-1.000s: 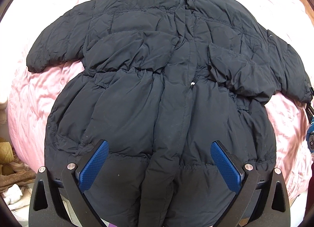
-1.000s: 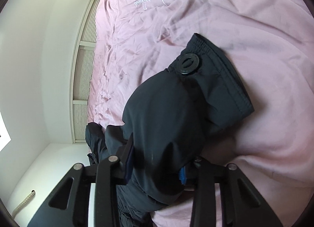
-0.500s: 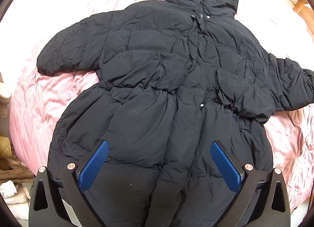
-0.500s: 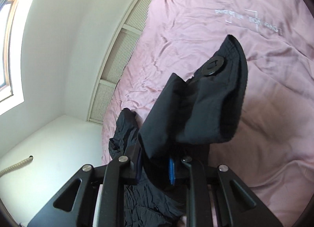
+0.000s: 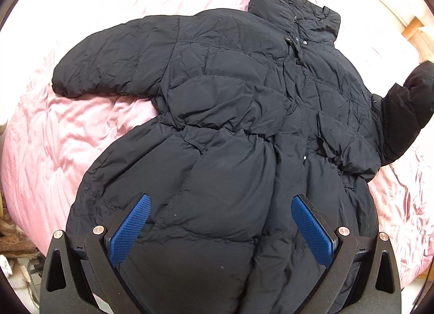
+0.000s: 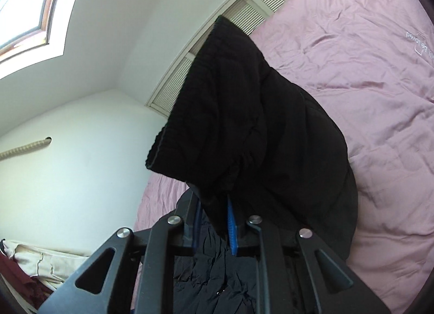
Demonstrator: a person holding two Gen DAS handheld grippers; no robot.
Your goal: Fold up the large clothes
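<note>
A large black puffer jacket (image 5: 230, 129) lies face up on the pink bed (image 5: 67, 129), collar at the far end. Its left sleeve (image 5: 108, 67) lies spread out flat. My left gripper (image 5: 221, 224) is open and empty, hovering above the jacket's hem. My right gripper (image 6: 214, 221) is shut on the jacket's right sleeve (image 6: 244, 129) near its ribbed cuff and holds it raised off the bed. In the left wrist view the lifted sleeve (image 5: 407, 107) stands up at the right edge.
The pink duvet (image 6: 366, 97) spreads around the jacket. A white wall (image 6: 81, 151) and slatted panels (image 6: 244, 15) run along the bed's far side. Clutter lies on the floor (image 5: 13, 246) by the bed's left edge.
My right gripper has lifted the sleeve cuff up off the bed and tilted upward. My left gripper has pulled back, so more of the jacket and its collar shows.
</note>
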